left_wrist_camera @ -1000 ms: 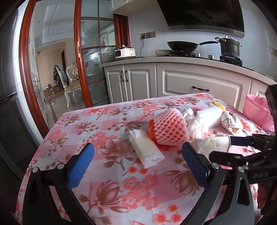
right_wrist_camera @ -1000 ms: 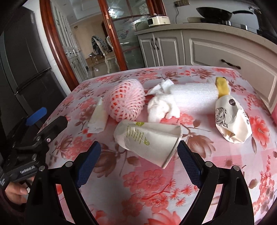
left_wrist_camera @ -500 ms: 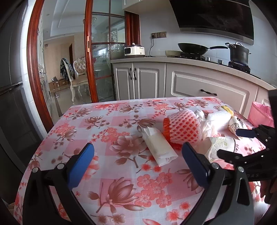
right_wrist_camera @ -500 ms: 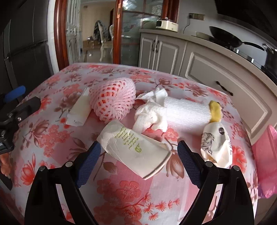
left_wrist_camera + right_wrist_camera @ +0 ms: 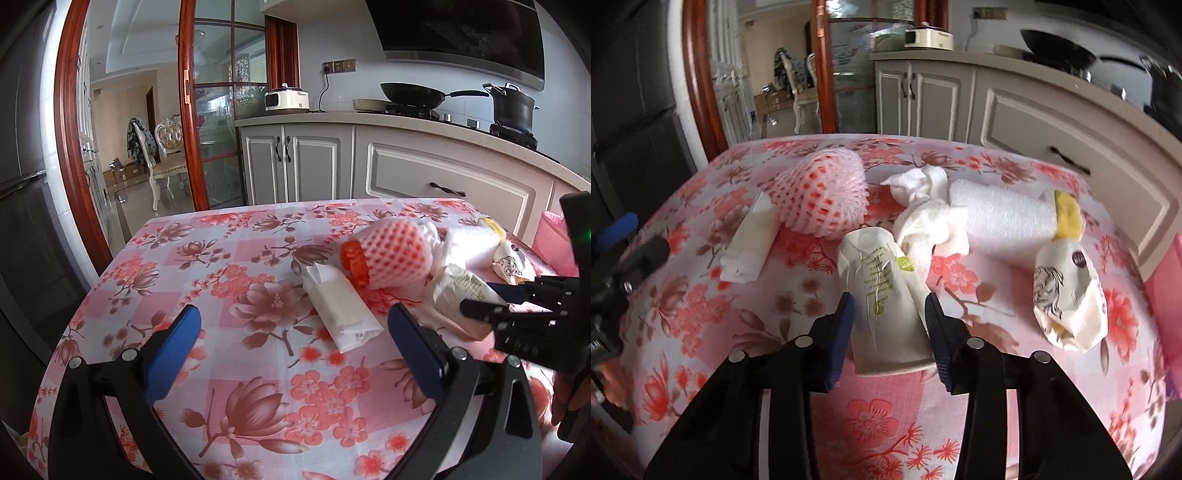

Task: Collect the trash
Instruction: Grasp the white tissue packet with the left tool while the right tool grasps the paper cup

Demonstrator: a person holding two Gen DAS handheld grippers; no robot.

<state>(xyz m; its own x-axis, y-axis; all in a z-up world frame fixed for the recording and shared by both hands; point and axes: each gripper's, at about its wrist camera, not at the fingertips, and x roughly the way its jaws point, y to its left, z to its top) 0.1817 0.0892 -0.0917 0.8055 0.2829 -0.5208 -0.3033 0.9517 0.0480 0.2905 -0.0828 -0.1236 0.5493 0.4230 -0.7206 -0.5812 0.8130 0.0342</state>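
Floral pink cloth covers the table point(image 5: 701, 306) under your tools, with grey kitchen cabinets point(image 5: 443, 177) behind it. Your right gripper point(image 5: 888, 308) has its blue pads pressed against both sides of the crushed paper cup point(image 5: 882, 291), a creased white cup with green print lying on its side near the table's middle, its open rim toward you. Just beyond it lie a pink foam fruit net point(image 5: 823, 195), a knotted white tissue wad point(image 5: 927, 218), a white foam sleeve point(image 5: 1001, 212) with a yellow end, and a printed paper wrapper point(image 5: 1067, 299) off to the right; a flat white packet point(image 5: 750, 243) sits left of the net. Your left gripper point(image 5: 293, 328) hangs wide open above bare cloth, holding nothing, the packet just ahead of its fingers. From the left wrist view your right tool hides most of the cup, and a pink bag point(image 5: 554, 240) at the table's far edge is cut off. Motion blur smears the right side of the right wrist view.
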